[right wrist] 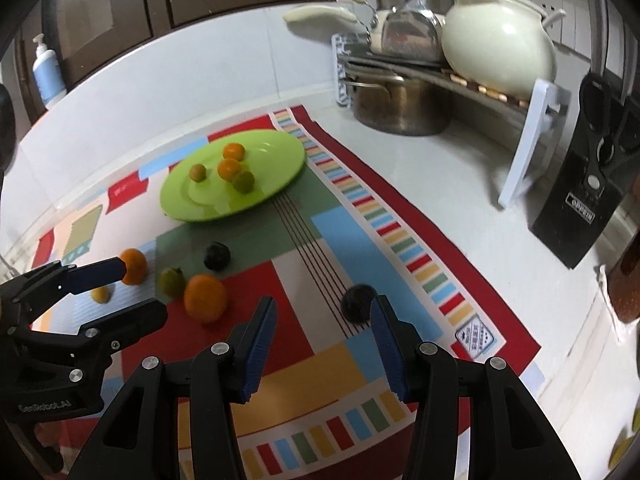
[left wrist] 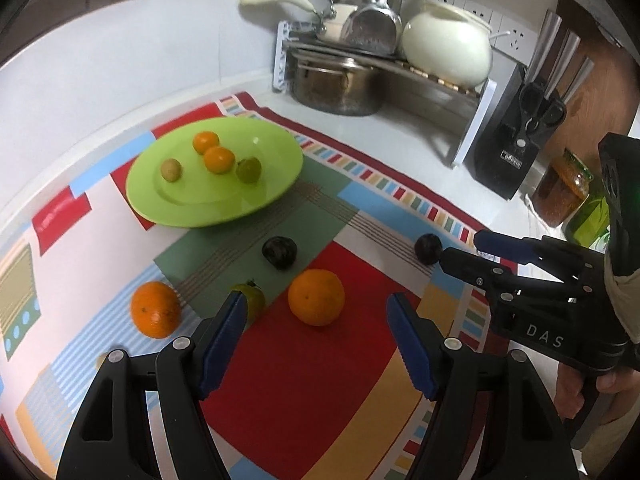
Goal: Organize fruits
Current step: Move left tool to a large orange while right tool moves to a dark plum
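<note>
Left gripper (left wrist: 316, 340) jaws apart, empty, orange (left wrist: 316, 297) at 12 o'clock; right gripper (right wrist: 324, 344) apart, empty, dark fruit (right wrist: 357, 302) at 1 o'clock.

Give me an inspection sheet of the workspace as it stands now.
Surface: patterned mat on a white counter.
Job's things: green plate holds four small fruits; two oranges, two dark fruits and a green fruit lie on the mat.
Clutter: pot rack, knife block, jar.
Grippers: left gripper and right gripper open, fingers empty.
Cables: nothing seen.
Surroundings: tiled wall, soap bottle.
</note>
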{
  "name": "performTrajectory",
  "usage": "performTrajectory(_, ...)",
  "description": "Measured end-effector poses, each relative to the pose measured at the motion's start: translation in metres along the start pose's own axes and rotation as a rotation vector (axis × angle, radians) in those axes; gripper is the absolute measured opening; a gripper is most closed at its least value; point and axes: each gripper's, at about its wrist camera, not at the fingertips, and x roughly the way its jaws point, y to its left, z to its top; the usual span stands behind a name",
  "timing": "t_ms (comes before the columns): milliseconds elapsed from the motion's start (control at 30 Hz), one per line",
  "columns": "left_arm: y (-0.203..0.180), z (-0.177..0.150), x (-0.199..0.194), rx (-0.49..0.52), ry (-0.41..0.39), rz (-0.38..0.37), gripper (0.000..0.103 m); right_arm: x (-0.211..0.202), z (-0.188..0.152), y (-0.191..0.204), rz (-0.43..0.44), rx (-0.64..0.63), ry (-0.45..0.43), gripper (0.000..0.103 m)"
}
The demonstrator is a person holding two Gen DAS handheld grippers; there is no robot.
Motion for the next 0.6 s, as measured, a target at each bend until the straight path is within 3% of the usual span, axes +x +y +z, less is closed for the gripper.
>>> performTrajectory(133,-0.001,-0.002,0.013,0.004,0.029,-0.009,0.060,0.010,-0.003,-0.006,-0.014,0.012,0.028,0.049)
performTrajectory(600,0.001,0.002,0.046,-0.012,0.095,-0.019,0.046,0.037,-0.003,-0.016,-0.009,0.030,0.066,0.046)
